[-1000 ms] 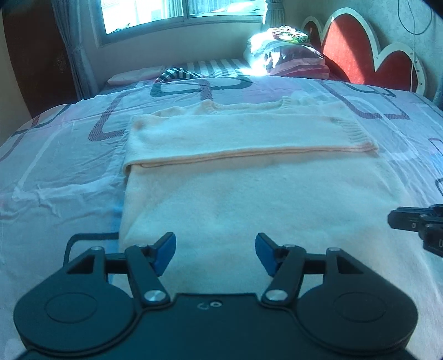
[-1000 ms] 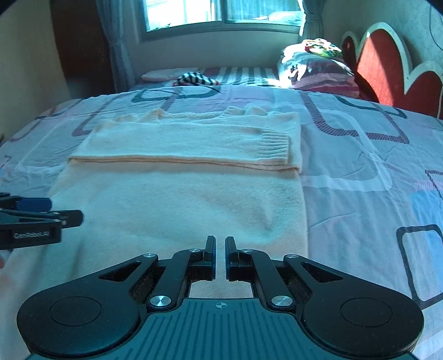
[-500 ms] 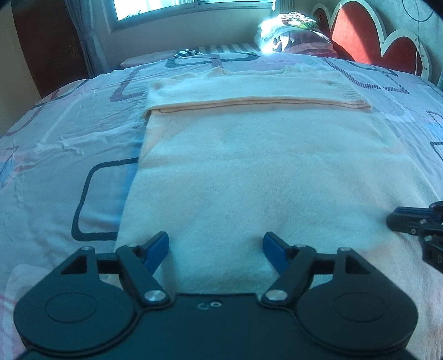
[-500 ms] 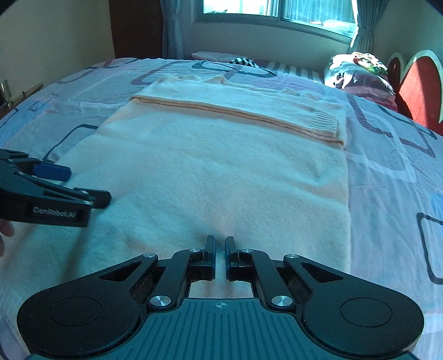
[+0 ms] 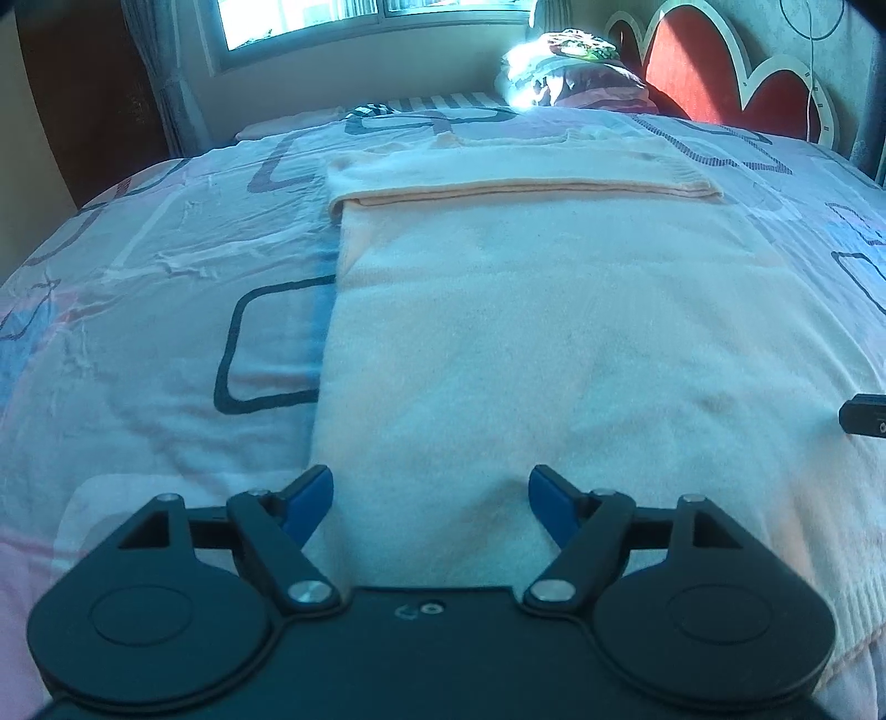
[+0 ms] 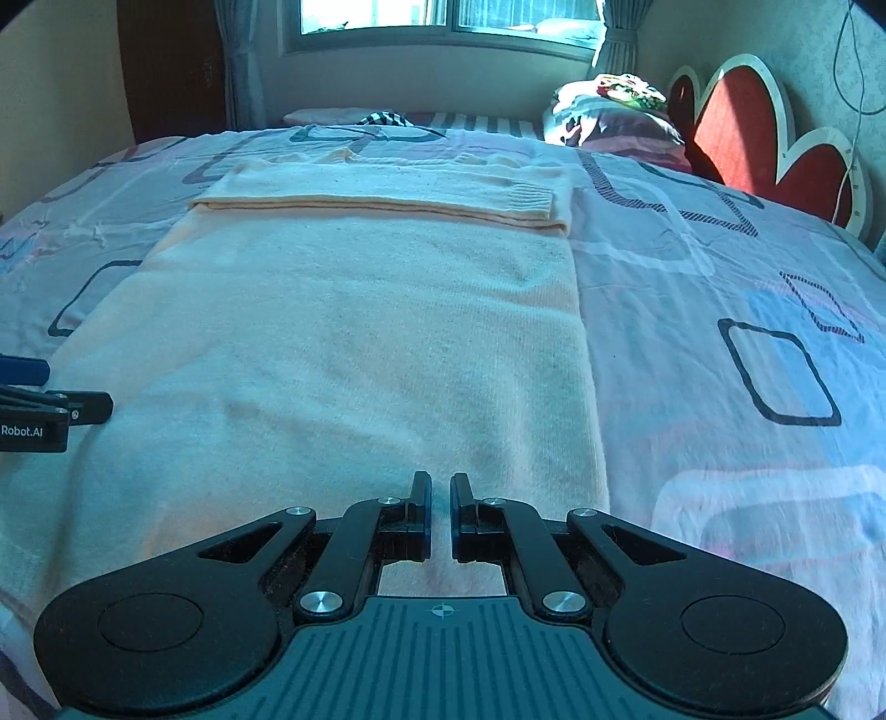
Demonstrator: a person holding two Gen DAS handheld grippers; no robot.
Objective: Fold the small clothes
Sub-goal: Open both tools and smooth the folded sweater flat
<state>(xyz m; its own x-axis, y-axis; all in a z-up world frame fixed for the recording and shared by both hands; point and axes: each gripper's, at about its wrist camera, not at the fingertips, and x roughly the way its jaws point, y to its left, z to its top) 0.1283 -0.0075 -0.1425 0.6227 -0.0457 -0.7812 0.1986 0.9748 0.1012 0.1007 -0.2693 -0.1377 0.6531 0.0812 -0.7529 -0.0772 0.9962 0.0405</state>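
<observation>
Left wrist view: left gripper (image 5: pixel 431 498) gaping over cream sweater (image 5: pixel 554 343); right gripper (image 6: pixel 440 512) pinched together, empty.

A bed with a patterned sheet (image 6: pixel 720 288) filled the frame. At upper right stood a red scalloped headboard (image 6: pixel 736 133); at top centre, a bright window (image 6: pixel 443 22) with curtains (image 6: pixel 614 44) lit piled pillows (image 6: pixel 609 116).

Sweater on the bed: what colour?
Pale cream-peach sweater, plain knit; the right wrist view shows it best.
</observation>
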